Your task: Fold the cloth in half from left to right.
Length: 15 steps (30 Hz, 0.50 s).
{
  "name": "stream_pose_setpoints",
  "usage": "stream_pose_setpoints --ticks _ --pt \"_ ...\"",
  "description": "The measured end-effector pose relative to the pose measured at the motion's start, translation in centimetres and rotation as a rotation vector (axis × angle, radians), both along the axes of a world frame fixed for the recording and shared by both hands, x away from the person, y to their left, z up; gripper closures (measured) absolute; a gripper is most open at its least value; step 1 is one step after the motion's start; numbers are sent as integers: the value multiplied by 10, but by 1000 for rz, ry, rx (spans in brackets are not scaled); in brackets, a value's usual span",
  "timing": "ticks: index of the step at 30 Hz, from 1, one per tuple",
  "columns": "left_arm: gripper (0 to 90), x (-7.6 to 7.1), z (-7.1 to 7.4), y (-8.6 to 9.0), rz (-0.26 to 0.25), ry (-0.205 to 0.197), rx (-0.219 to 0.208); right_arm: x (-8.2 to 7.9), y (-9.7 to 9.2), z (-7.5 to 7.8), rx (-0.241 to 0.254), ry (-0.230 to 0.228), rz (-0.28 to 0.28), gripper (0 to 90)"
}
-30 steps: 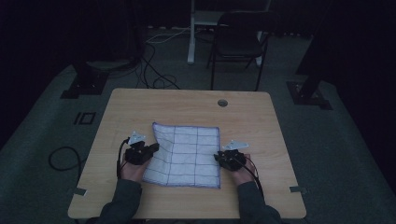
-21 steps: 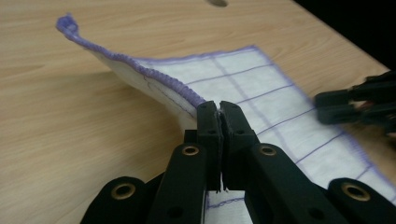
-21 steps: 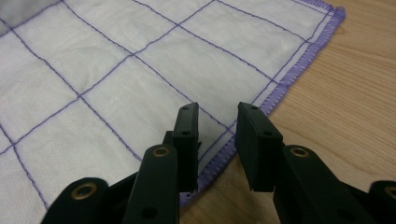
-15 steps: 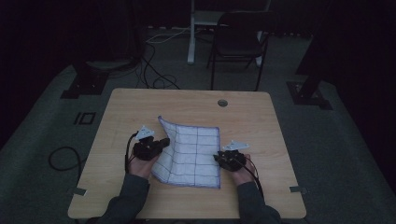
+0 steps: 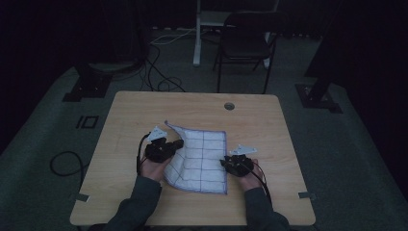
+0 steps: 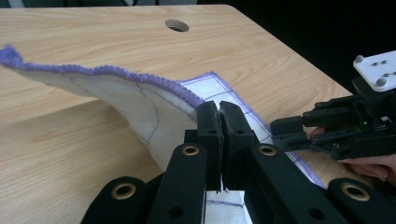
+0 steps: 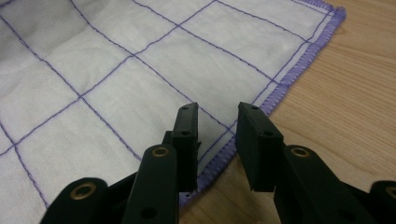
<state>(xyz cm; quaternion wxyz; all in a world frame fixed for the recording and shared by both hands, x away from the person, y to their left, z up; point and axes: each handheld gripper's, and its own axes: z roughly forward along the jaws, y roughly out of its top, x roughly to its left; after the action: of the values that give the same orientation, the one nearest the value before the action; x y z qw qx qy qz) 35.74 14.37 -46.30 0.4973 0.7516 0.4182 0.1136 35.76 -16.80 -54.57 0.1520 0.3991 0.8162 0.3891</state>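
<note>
Now the left gripper (image 6: pixel 219 112) pinches the cloth (image 5: pixel 199 154) edge; right gripper (image 7: pixel 217 135), jaws parted, straddles its opposite hem.

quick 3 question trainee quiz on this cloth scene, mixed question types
1. True or false: the left gripper is shut on the cloth.
2. The right gripper has its jaws: A) open over the cloth's edge B) shut on the cloth C) shut on a cable.
3. Which side of the cloth is lifted off the table?

Key: 1 true; 2 A; 3 the person's left side.
</note>
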Motion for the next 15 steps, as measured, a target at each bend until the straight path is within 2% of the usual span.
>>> stream_pose_setpoints --ticks 15 --pt "887 4 1 -25 -53 -3 6 1 -1 0 0 1 5 699"
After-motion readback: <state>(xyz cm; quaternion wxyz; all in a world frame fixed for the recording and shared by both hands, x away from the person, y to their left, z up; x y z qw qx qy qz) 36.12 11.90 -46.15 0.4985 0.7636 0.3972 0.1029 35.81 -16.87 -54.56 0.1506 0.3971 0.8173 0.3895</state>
